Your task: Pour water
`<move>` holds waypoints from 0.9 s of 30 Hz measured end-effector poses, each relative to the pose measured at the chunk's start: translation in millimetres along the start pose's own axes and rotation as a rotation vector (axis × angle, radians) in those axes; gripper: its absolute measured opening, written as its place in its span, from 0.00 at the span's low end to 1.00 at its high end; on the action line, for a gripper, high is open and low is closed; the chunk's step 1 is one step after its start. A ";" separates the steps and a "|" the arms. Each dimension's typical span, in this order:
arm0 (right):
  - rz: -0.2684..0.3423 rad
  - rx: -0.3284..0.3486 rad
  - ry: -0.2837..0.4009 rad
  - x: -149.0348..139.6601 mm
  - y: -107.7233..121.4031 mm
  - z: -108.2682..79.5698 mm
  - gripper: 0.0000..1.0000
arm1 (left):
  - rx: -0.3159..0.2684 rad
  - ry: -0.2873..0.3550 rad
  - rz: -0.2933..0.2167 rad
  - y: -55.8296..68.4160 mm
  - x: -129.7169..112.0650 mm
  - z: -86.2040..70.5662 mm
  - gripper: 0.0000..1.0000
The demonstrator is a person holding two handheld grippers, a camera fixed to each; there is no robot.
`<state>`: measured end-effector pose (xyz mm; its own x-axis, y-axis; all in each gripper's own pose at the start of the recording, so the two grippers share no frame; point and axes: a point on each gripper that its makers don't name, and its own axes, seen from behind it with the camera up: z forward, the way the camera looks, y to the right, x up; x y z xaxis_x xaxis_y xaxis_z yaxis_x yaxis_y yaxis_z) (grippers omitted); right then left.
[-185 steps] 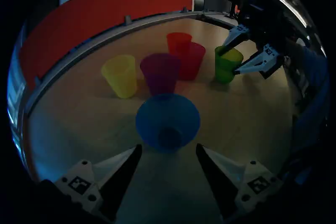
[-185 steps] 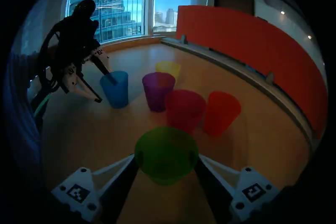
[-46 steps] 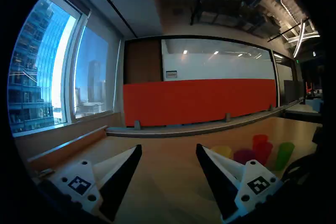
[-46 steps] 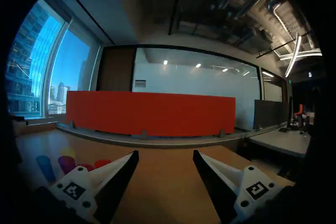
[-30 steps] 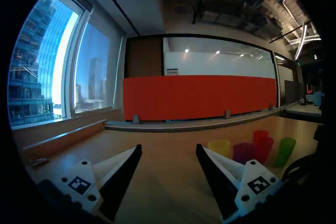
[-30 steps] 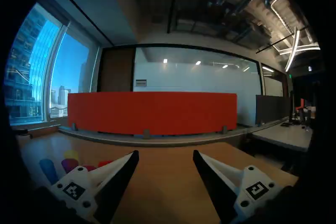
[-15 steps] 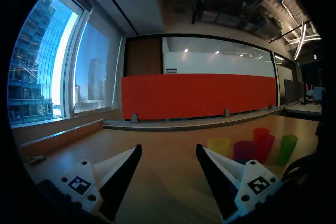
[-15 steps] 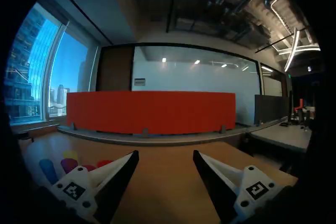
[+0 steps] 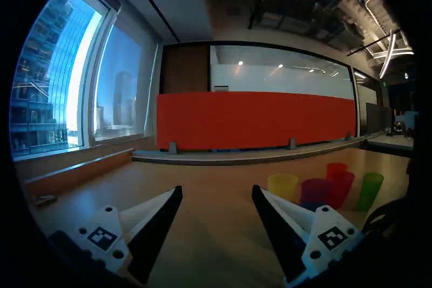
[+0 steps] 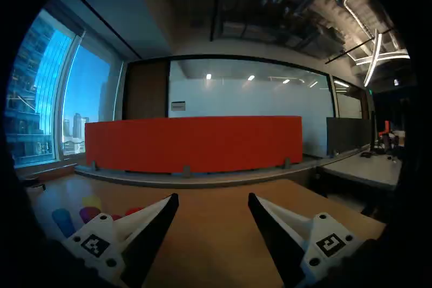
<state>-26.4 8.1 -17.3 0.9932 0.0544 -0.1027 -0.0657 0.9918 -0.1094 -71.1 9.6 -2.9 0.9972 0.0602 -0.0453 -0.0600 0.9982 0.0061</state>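
My left gripper [image 9: 216, 189] is open with nothing between its fingers, held level above the wooden table [image 9: 216, 223]. To its right stand a yellow cup [image 9: 282, 185], a purple cup [image 9: 316, 191], two red cups [image 9: 339, 180] and a green cup [image 9: 370, 191], all upright and apart from the fingers. My right gripper [image 10: 212, 197] is also open and holds nothing. At its lower left I see a blue cup [image 10: 63, 220], a yellow cup [image 10: 92, 201], a purple cup [image 10: 87, 214] and a red cup [image 10: 135, 211], partly hidden by its left finger.
A long red partition [image 9: 254, 120] runs along the table's far edge, with a glass wall behind it. Tall windows [image 9: 54, 93] stand on the left. A second desk [image 10: 362, 172] lies at the far right.
Earlier the left fingers flanked the blue cup and the right fingers the green cup; both grippers have since drawn back and levelled. Over the last second the views shift only slightly.
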 end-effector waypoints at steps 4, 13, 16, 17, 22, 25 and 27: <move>0.001 0.000 -0.001 -1.4 1.2 -0.5 1.00 | -0.003 -0.006 -0.004 -0.2 -1.6 1.5 0.96; -0.003 -0.001 -0.001 -1.5 2.7 -2.1 1.00 | -0.007 -0.006 -0.003 0.7 -1.7 0.6 0.96; -0.006 0.002 0.000 -2.3 2.5 -2.2 1.00 | -0.008 -0.007 -0.003 0.7 -1.6 0.4 0.96; -0.008 0.003 0.000 -2.8 2.4 -2.3 1.00 | -0.008 -0.007 -0.003 0.6 -1.5 0.4 0.96; -0.022 0.012 0.007 -2.8 1.4 -3.9 1.00 | -0.007 -0.007 -0.003 0.6 -1.5 0.0 0.96; -0.032 0.020 0.015 -2.0 0.4 -5.3 1.00 | -0.007 -0.007 -0.002 0.8 -1.6 0.4 0.96; -0.038 0.026 0.021 -2.0 -0.3 -6.3 1.00 | -0.007 -0.008 -0.002 0.8 -1.7 0.6 0.96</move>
<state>-28.9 7.0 -23.3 0.9927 0.0141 -0.1198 -0.0248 0.9958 -0.0883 -72.8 10.3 -2.3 0.9976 0.0579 -0.0378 -0.0580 0.9983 -0.0015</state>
